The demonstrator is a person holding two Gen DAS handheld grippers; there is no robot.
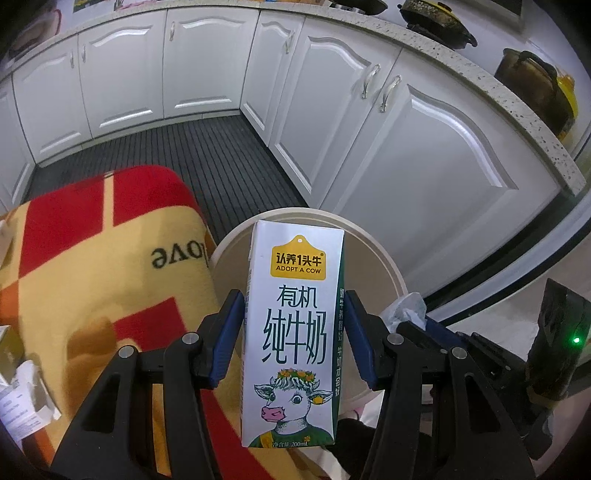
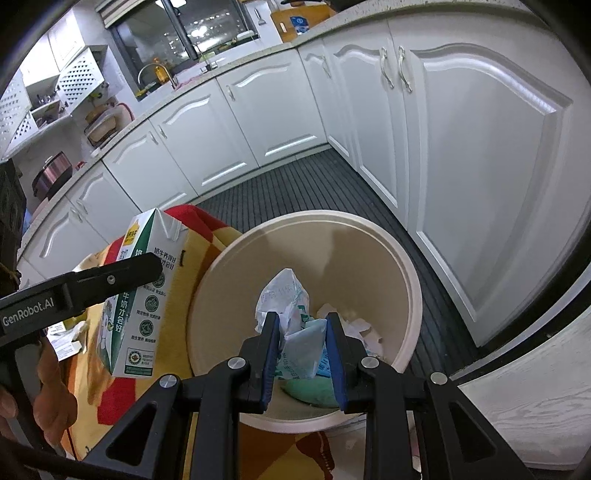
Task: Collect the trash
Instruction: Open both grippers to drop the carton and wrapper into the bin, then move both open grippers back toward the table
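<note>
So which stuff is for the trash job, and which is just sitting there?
For the job:
- milk carton in the left gripper
- crumpled wrapper in the right gripper
- beige bin

Just there:
- red and yellow blanket
- white cabinets
- pots

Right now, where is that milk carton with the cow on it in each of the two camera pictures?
Left wrist view: the milk carton stands upright at centre, clamped by the left gripper.
Right wrist view: the carton is at left, seen from its side.
Shared landmark: the round beige bin, behind the carton in the left view, right of it in the right view.
</note>
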